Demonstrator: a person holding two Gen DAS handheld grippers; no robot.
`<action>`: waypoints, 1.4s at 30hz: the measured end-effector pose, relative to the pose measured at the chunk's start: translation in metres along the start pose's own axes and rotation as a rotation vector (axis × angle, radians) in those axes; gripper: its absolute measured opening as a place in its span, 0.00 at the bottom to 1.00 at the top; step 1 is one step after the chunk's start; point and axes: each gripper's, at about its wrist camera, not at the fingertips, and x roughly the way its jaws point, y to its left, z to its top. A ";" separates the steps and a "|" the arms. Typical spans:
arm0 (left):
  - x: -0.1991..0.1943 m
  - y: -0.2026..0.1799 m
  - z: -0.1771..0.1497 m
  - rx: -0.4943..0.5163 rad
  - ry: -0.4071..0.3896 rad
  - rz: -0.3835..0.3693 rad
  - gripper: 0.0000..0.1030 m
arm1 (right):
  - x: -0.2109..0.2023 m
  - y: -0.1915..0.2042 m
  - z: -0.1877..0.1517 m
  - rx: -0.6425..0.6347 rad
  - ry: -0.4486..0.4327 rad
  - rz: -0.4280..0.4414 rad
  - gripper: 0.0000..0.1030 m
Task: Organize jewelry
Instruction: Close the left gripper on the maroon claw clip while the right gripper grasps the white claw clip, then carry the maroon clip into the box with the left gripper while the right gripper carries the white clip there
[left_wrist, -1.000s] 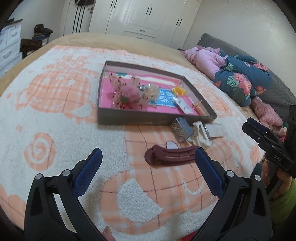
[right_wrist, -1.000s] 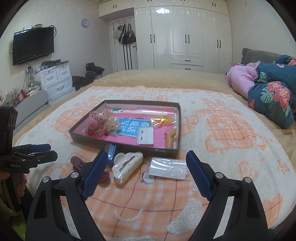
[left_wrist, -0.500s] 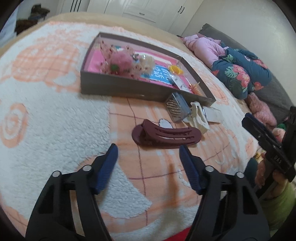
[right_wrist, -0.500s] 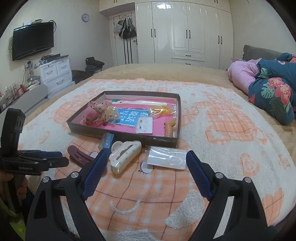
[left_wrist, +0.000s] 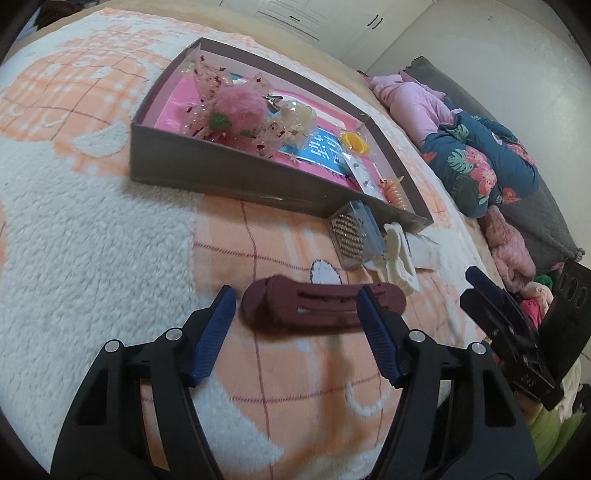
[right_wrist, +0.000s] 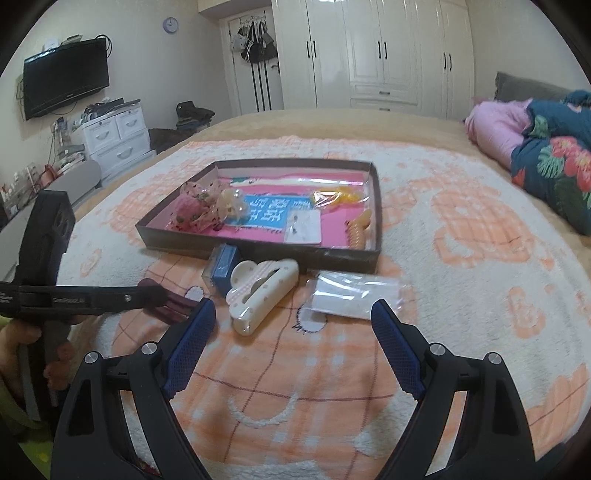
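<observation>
Left wrist view: the left hand-held gripper (left_wrist: 295, 306) gapes wide, holding nothing, its 2 fingers flanking the maroon hair clip (left_wrist: 323, 306) on the bed's blanket (left_wrist: 92, 240).

Right wrist view: the right hand-held gripper (right_wrist: 291, 325) hangs wide open, empty, near the cream claw clip (right_wrist: 262, 291) before the tray (right_wrist: 258, 251).

The left wrist view looks down steeply and close over the blanket (left_wrist: 92, 236), toward the tray (left_wrist: 229, 177) and the pillows beyond. The right wrist view sits higher and further back, facing across the bed to the wardrobe (right_wrist: 373, 55). Both take in the tray (right_wrist: 258, 247) and the maroon clip (left_wrist: 321, 306) (right_wrist: 166, 306).
</observation>
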 end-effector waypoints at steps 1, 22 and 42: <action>0.001 -0.001 0.000 0.005 -0.001 0.004 0.57 | 0.002 0.001 0.000 0.005 0.007 0.008 0.78; -0.035 -0.001 0.003 0.091 -0.122 0.040 0.19 | 0.066 0.024 0.016 0.087 0.154 0.076 0.47; -0.069 -0.015 0.007 0.152 -0.237 0.065 0.18 | 0.014 0.003 0.008 0.054 0.027 0.038 0.34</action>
